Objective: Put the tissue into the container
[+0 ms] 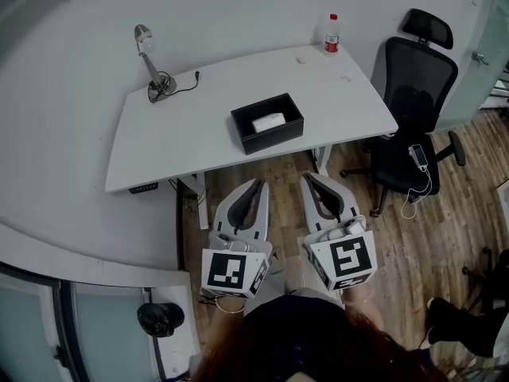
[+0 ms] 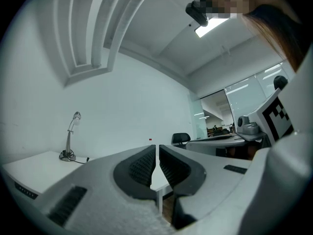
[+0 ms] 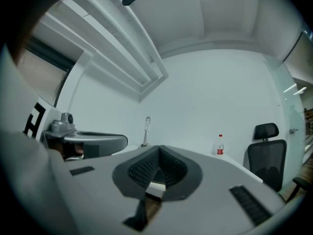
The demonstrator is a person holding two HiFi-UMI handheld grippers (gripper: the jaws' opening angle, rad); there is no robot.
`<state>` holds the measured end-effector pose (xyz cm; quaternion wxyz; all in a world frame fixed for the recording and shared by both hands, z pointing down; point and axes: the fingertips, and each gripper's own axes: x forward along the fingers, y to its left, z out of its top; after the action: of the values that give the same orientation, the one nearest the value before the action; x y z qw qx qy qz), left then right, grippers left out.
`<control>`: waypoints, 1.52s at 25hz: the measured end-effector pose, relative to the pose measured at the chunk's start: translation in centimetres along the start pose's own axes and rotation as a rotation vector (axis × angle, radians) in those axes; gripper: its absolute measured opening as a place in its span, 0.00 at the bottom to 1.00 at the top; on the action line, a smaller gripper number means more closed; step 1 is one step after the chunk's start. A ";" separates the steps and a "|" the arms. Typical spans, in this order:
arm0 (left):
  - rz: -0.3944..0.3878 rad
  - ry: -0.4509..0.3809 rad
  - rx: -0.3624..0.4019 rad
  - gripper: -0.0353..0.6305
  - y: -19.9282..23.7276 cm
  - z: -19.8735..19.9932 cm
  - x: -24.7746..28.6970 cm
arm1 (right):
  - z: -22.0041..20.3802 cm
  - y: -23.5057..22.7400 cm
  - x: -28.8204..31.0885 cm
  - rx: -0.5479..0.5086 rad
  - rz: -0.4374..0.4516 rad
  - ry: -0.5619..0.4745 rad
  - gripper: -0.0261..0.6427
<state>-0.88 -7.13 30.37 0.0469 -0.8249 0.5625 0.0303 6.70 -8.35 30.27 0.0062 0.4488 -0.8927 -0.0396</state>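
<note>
Head view, container (image 1: pixel 274 139): black, open, on table (image 1: pixel 175 146), ahead of both grippers, well apart from the tips.
Head view, tissue (image 1: pixel 268 122): white, lying inside container.
Head view, left gripper (image 1: pixel 258 184) and right gripper (image 1: pixel 308 178): side by side, short of table edge.
Left gripper view, jaws: seemingly together, hairline slit at most, nothing between; lamp (image 2: pixel 72 136) ahead-left.
Right gripper view, jaws: together, empty; bottle (image 3: pixel 220 145) ahead-right.

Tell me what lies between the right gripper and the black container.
Head view: nothing stands between the right gripper and the container, only bare desk edge and wood floor.
</note>
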 end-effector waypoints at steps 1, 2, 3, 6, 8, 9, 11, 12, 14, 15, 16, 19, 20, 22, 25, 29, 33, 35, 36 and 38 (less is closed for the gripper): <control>0.003 0.002 -0.008 0.12 -0.4 0.2 -0.3 | 0.1 0.1 -0.4 -0.009 0.001 -0.001 0.07; 0.007 0.006 -0.019 0.12 -0.8 0.4 -0.6 | 0.2 0.3 -0.8 -0.016 -0.001 -0.004 0.07; 0.011 0.009 -0.027 0.12 -1.2 0.5 -1.0 | 0.3 0.3 -1.2 -0.020 -0.004 -0.007 0.07; 0.017 0.013 -0.028 0.12 -1.9 0.7 -1.9 | 0.2 0.5 -2.2 -0.005 -0.009 -0.013 0.07; 0.022 0.010 -0.012 0.12 -2.2 0.6 -2.5 | 0.2 0.5 -2.9 0.010 -0.018 -0.018 0.07; 0.025 0.008 -0.002 0.12 -2.3 0.6 -2.8 | 0.2 0.6 -3.3 0.012 -0.020 -0.020 0.07; 0.030 0.009 0.000 0.12 -2.6 0.4 -3.5 | 0.4 0.8 -4.0 0.003 -0.017 -0.021 0.07; 0.032 0.008 0.002 0.12 -2.7 0.4 -3.8 | 0.5 0.9 -4.3 -0.001 -0.016 -0.020 0.07; 0.035 0.005 0.010 0.12 -3.0 0.3 -4.4 | 0.5 1.1 -4.9 -0.008 -0.017 -0.019 0.07; 0.037 0.006 0.014 0.12 -3.2 0.3 -4.7 | 0.5 1.2 -5.2 -0.010 -0.017 -0.019 0.07; 0.038 0.007 0.016 0.12 -3.4 0.3 -5.0 | 0.5 1.3 -5.5 -0.011 -0.018 -0.021 0.07; 0.038 0.013 0.014 0.12 -4.0 0.1 -5.8 | 0.7 1.6 -6.3 -0.009 -0.016 -0.029 0.07; 0.039 0.014 0.015 0.12 -4.2 0.1 -6.1 | 0.7 1.8 -6.6 -0.008 -0.015 -0.031 0.07; 0.041 0.013 0.016 0.12 -4.5 0.1 -6.6 | 0.8 2.0 -7.1 -0.008 -0.014 -0.035 0.07; 0.040 0.009 0.016 0.12 -4.9 0.2 -7.2 | 0.8 2.3 -7.8 -0.010 -0.015 -0.037 0.07; 0.038 0.004 0.022 0.12 -5.4 0.2 -7.8 | 0.6 2.3 -8.7 -0.009 -0.032 -0.031 0.07; 0.032 0.005 0.031 0.12 -5.9 0.1 -8.2 | 0.6 2.7 -9.3 -0.006 -0.025 -0.045 0.07; 0.028 0.005 0.033 0.12 -6.1 0.1 -8.4 | 0.5 2.9 -9.5 0.004 -0.022 -0.046 0.07; 0.026 0.004 0.033 0.12 -6.2 0.1 -8.5 | 0.5 2.9 -9.6 0.010 -0.021 -0.047 0.07; 0.023 0.002 0.034 0.12 -6.4 0.1 -8.6 | 0.2 2.9 -9.9 0.020 -0.025 -0.045 0.07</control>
<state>1.92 3.16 31.42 0.0602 -0.8176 0.5723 0.0205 10.28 1.37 30.54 -0.0186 0.4588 -0.8874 -0.0408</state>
